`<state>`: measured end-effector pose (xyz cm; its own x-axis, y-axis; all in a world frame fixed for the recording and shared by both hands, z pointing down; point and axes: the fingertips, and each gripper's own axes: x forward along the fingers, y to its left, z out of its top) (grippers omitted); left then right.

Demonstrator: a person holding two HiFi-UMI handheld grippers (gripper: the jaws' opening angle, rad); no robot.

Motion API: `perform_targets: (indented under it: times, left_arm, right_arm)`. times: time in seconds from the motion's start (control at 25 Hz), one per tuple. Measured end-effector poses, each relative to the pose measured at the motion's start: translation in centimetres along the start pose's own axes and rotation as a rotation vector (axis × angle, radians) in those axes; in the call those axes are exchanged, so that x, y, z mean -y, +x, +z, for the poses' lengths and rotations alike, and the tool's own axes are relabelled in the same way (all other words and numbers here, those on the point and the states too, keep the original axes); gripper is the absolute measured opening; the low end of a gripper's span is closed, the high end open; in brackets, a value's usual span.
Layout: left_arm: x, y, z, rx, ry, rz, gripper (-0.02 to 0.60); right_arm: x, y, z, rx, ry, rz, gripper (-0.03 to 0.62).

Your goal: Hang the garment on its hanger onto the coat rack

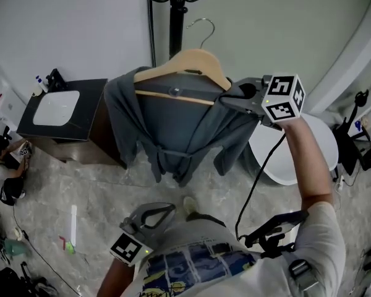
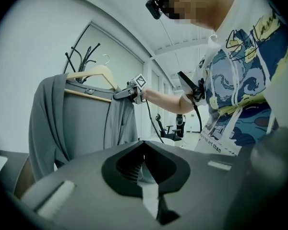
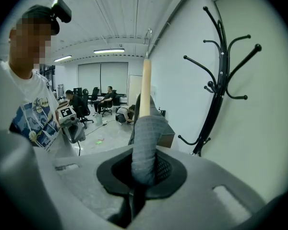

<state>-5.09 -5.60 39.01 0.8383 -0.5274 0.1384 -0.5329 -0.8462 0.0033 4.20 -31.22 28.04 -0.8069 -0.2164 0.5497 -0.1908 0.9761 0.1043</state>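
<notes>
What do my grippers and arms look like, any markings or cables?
The left gripper and right gripper are dark grey. Each carries a white cube with black square markers. A black cable trails from the right one. The right sleeve is short and white.

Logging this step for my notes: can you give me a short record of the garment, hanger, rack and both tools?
Garment: grey cloth garment, draped on light wooden hanger
Hook: metal hook near black metal coat rack, not yet on it
Right tool: shut on the garment at the hanger's end, held up
Left tool: shut, empty, low by the person's waist
</notes>
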Motion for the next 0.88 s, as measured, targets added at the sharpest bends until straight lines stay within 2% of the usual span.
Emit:
perform_targets:
  times: [0.24,0.44,0.68,0.88]
  left_arm:
    - [-4.8,5.1,1.6,0.032,-0.044,0.089,0.003]
    - [-7.3,8.1,2.4,0.046,-0.054,0.142,0.003]
    - [-8.8,9.6,1.7,0.021,-0.053,0.208,0.003]
    - [-10.0,9.6,1.8,0.012,-0.068,0.264,0.003]
  right_arm:
    - [10.2,2.3,1.2,-0.011,-0.02,0.038,0.014]
    - [16.3,4.9,0.2,-0.05,-0.032,0.044,0.014]
    - [20.9,7.6,-1.8,-0.08,-0.037,0.052,0.014]
    - [22.9,9.7,-3.6,-0.1,-0.019,0.064,0.014]
